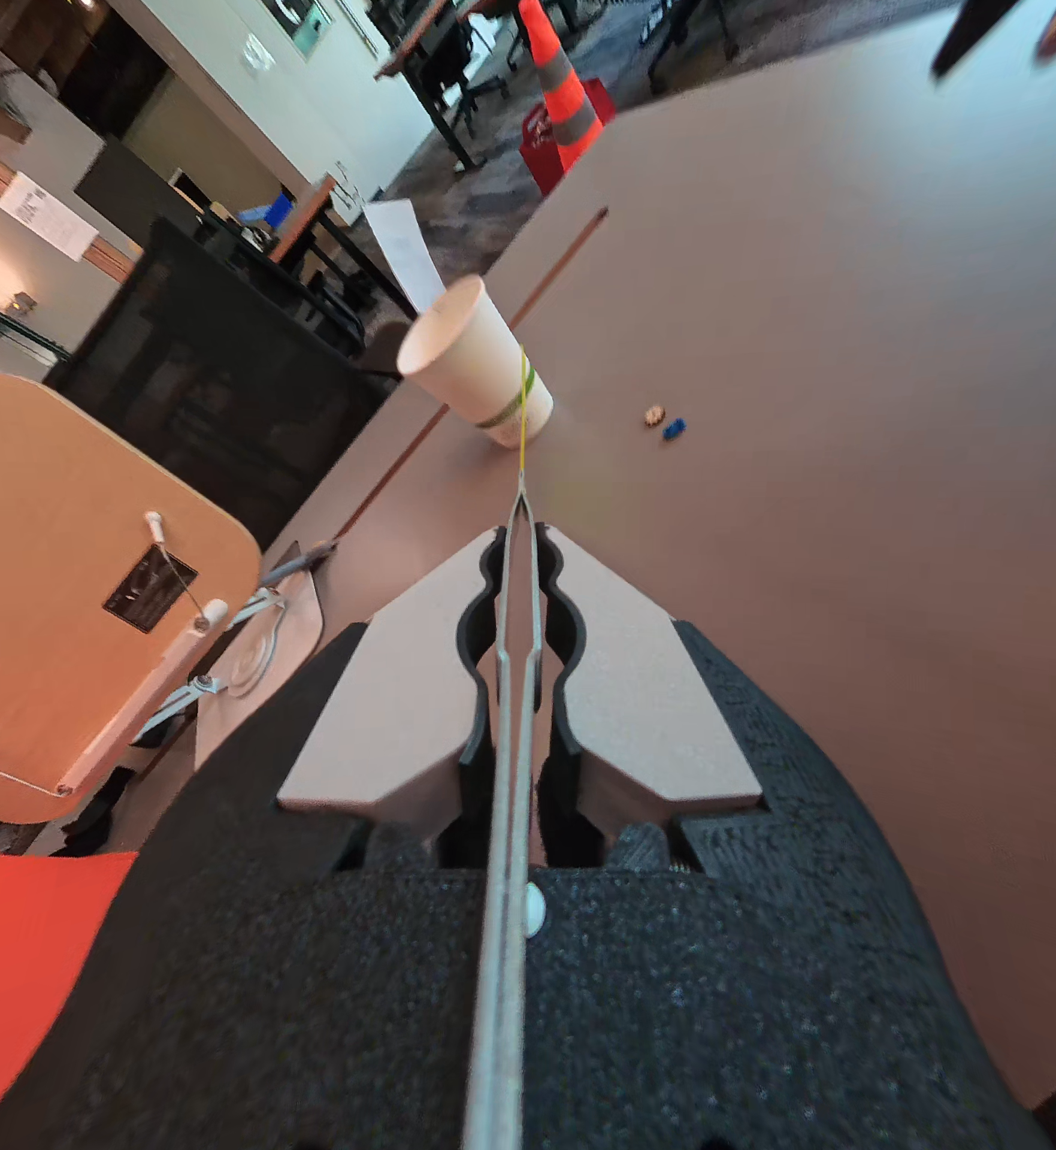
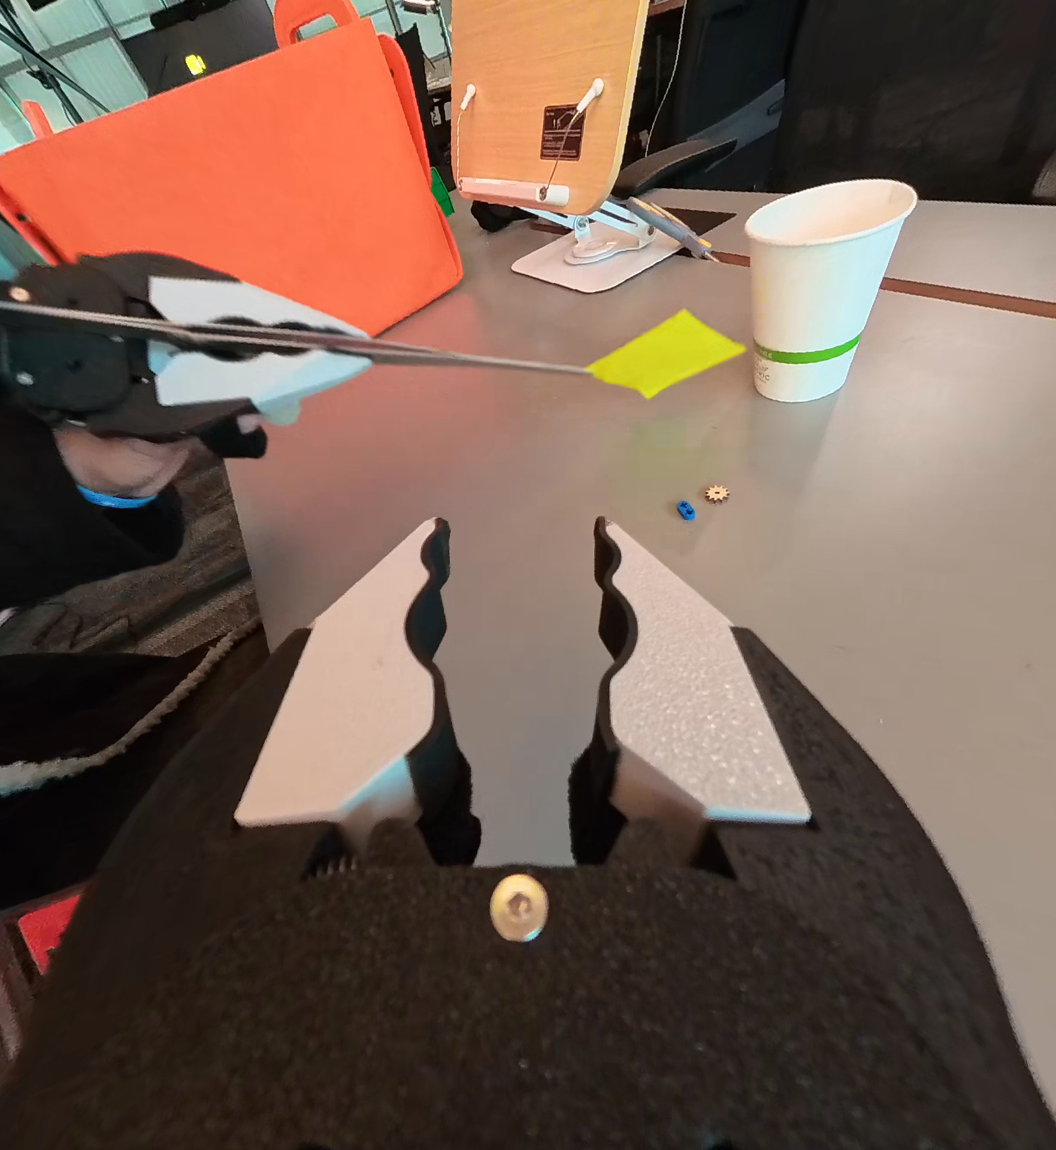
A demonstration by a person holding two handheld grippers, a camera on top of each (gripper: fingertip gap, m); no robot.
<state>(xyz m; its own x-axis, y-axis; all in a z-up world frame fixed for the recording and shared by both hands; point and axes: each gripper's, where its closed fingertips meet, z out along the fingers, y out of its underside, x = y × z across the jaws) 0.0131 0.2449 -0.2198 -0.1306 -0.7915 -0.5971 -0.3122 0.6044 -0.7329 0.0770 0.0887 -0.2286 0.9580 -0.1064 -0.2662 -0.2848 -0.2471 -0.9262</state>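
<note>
My left gripper (image 1: 520, 532) is shut on long metal tweezers (image 1: 516, 622). The tweezer tips pinch a yellow paper slip (image 1: 523, 398), seen edge-on in the left wrist view. In the right wrist view the left gripper (image 2: 326, 367) holds the tweezers (image 2: 450, 359) level above the table, with the yellow slip (image 2: 668, 353) just left of a white paper cup (image 2: 818, 292) with a green band. The cup also shows in the left wrist view (image 1: 475, 361). My right gripper (image 2: 522, 529) is open and empty above the table. A small blue part (image 2: 686, 509) and a small toothed gear (image 2: 716, 494) lie ahead to its right.
An orange felt bag (image 2: 233, 186) stands at the back left. A wooden board on a white stand (image 2: 537, 106) and a pen (image 2: 668, 227) are behind the cup. The table edge (image 2: 245, 529) runs down the left. An orange traffic cone (image 1: 559, 93) stands beyond the table. The grippers' ends are close to 20 cm from one another. Both grippers' tips are roughly 20 cm from the small toothed gear (image 2: 716, 494). It is also in sight in the left wrist view (image 1: 654, 419).
</note>
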